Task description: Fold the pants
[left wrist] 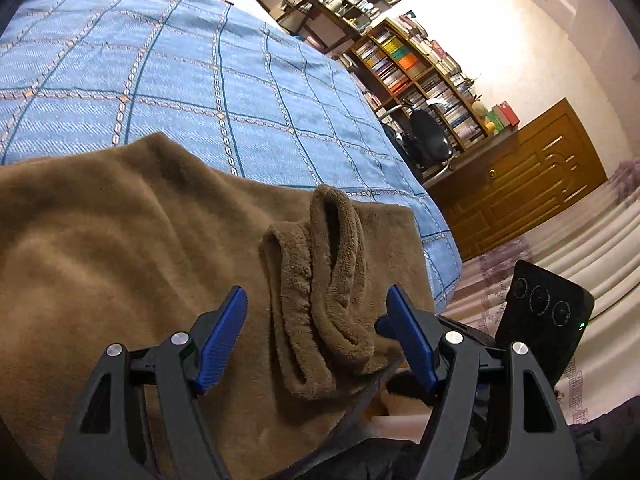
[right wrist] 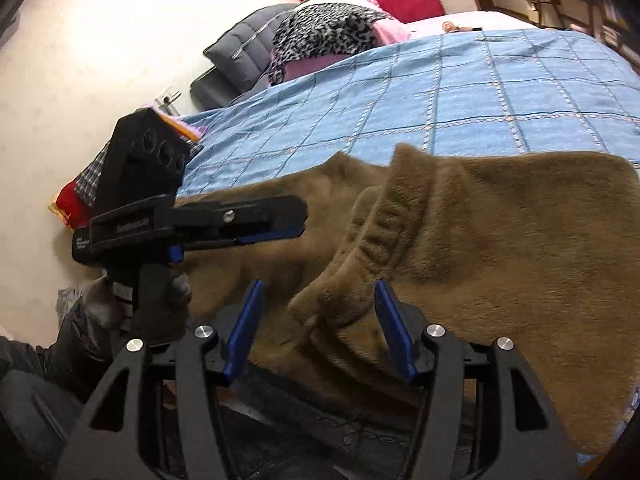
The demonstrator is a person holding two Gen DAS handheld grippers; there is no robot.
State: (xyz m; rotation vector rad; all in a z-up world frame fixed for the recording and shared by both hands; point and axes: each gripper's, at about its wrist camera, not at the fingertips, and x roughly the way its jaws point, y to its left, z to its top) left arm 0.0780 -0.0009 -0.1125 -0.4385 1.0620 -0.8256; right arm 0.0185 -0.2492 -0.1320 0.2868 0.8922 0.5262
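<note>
Brown fleece pants [left wrist: 100, 248] lie spread on a blue checked bedspread [left wrist: 200, 80]. Their ribbed elastic edge [left wrist: 324, 280] is bunched into a raised fold. In the left wrist view that fold sits between the blue pads [left wrist: 224, 332] of my left gripper [left wrist: 316, 336], which is open; the left pad stands clear of the cloth. In the right wrist view the same fold [right wrist: 372, 240] reaches in between the jaws of my right gripper [right wrist: 320, 328], also open, with gaps beside the cloth. My left gripper [right wrist: 280, 220] shows there side-on over the pants.
The bed's edge [left wrist: 444, 264] drops to a patterned floor at right. A bookshelf [left wrist: 420, 60], a black chair [left wrist: 428, 132] and a wooden cabinet [left wrist: 520, 184] stand beyond. Pillows [right wrist: 320, 36] lie at the bed's head. The right gripper's black housing [left wrist: 544, 312] is close by.
</note>
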